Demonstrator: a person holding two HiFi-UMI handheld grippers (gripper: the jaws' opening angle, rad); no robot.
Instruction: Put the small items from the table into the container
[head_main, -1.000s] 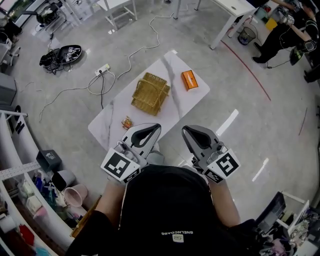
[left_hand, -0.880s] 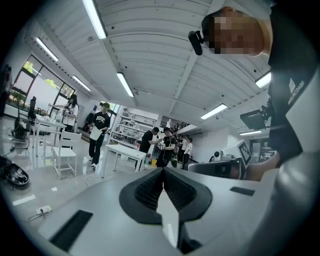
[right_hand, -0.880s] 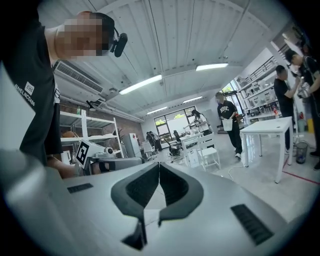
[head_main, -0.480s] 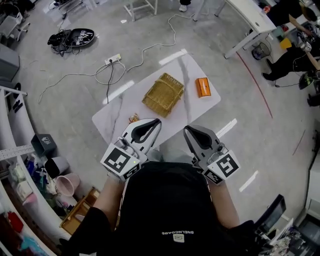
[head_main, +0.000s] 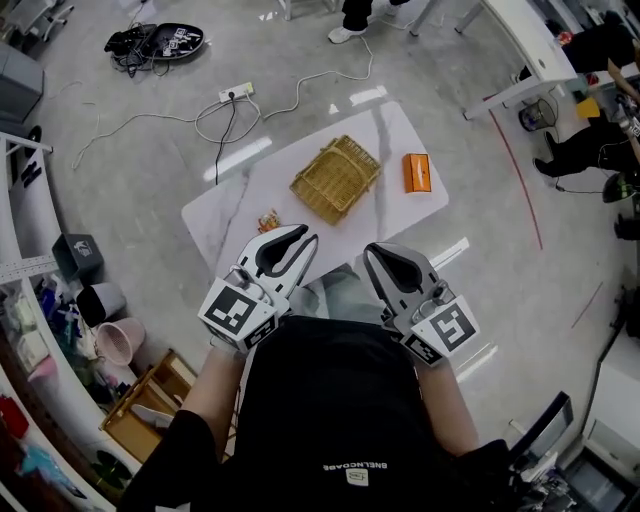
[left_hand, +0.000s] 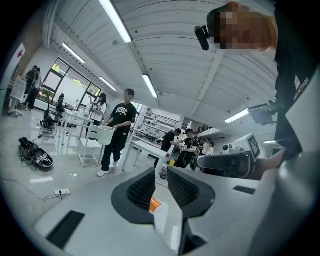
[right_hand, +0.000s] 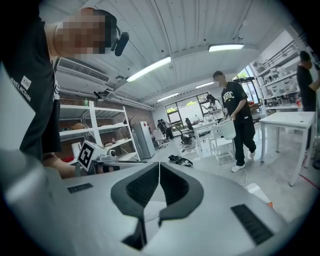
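Observation:
A white marble table (head_main: 232, 222) stands ahead of me in the head view. On it lie a woven wicker basket (head_main: 336, 178), an orange box (head_main: 417, 172) to its right, and a small cluster of orange-brown items (head_main: 268, 221) near the left front edge. My left gripper (head_main: 301, 240) hovers just short of the table's near edge, close to the small items. Its jaws are opening, a narrow gap shows in the left gripper view (left_hand: 161, 172), and nothing is between them. My right gripper (head_main: 372, 252) is level beside it, shut and empty (right_hand: 159, 165).
Cables and a power strip (head_main: 236, 95) trail over the floor beyond the table. A pink bucket (head_main: 120, 340) and a wooden crate (head_main: 150, 405) sit at the lower left by shelving. A person carrying a white bucket (left_hand: 117, 132) walks among white tables farther off.
Both grippers have moved forward toward the table, which now sits closer and more central in the head view. The left jaws, closed before, have parted slightly.

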